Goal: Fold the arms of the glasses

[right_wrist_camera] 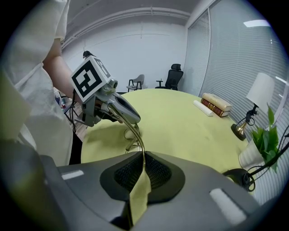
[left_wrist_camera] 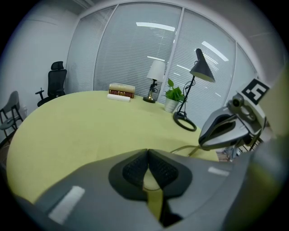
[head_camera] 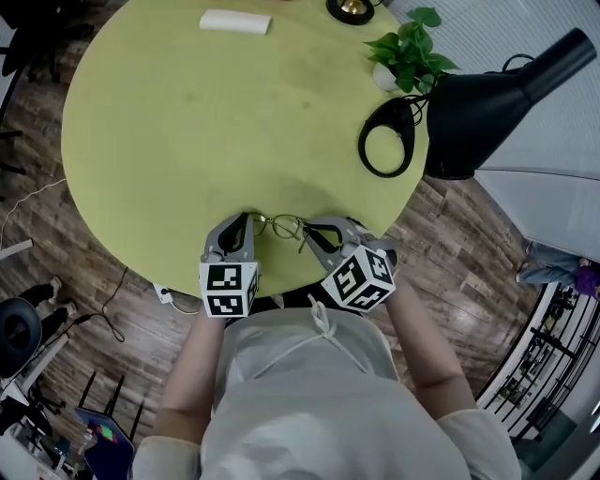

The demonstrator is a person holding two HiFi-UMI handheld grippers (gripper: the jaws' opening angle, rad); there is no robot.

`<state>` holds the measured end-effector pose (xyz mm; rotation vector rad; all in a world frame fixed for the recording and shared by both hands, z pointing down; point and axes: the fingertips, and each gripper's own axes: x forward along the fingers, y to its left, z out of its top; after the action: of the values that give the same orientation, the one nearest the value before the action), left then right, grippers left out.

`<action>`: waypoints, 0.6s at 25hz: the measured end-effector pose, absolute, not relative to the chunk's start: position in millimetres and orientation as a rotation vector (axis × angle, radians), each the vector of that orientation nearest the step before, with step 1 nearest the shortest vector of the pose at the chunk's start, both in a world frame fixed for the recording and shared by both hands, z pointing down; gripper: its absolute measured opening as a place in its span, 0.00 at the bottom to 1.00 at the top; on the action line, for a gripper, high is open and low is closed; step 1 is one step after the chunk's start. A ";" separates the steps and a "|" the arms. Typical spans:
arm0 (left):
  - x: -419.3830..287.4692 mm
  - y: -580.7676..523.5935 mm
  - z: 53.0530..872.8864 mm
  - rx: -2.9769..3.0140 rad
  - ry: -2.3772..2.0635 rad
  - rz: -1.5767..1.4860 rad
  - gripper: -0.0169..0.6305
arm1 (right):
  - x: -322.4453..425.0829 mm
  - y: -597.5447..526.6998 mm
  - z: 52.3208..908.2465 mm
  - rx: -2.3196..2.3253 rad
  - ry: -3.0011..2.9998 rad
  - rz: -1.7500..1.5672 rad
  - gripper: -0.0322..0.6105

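Thin gold-rimmed glasses (head_camera: pixel 283 225) lie at the near edge of the round yellow-green table (head_camera: pixel 187 122), between my two grippers. My left gripper (head_camera: pixel 247 221) sits at their left end with its jaws together; in the right gripper view a gold arm (right_wrist_camera: pixel 137 137) runs out of the left gripper (right_wrist_camera: pixel 133 122). That arm curves down into my right gripper (right_wrist_camera: pixel 142 155), which is shut on it. In the left gripper view the left gripper (left_wrist_camera: pixel 147 152) has its tips touching. A gold wire (left_wrist_camera: pixel 183 149) leads from it across to the right gripper (left_wrist_camera: pixel 202 144).
A black desk lamp (head_camera: pixel 487 103) with a ring base (head_camera: pixel 386 141) and a potted plant (head_camera: pixel 408 52) stand at the table's far right. A white box (head_camera: pixel 234 21) lies at the far edge. The person's torso is close behind the grippers. Wooden floor surrounds the table.
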<state>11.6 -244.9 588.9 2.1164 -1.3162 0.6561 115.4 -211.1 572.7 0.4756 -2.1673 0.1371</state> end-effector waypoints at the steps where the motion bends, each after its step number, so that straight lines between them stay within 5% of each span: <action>1: 12.6 -244.9 590.3 2.115 -1.314 0.660 0.04 | 115.8 -210.8 572.8 0.473 -2.169 0.138 0.08; 15: 19.6 -243.6 605.9 2.065 -1.325 0.671 0.04 | 117.7 -211.3 574.0 0.446 -2.184 0.149 0.08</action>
<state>19.6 -243.6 605.9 2.0654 -1.3247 0.6712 117.7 -211.3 574.0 0.4460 -2.1838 0.1495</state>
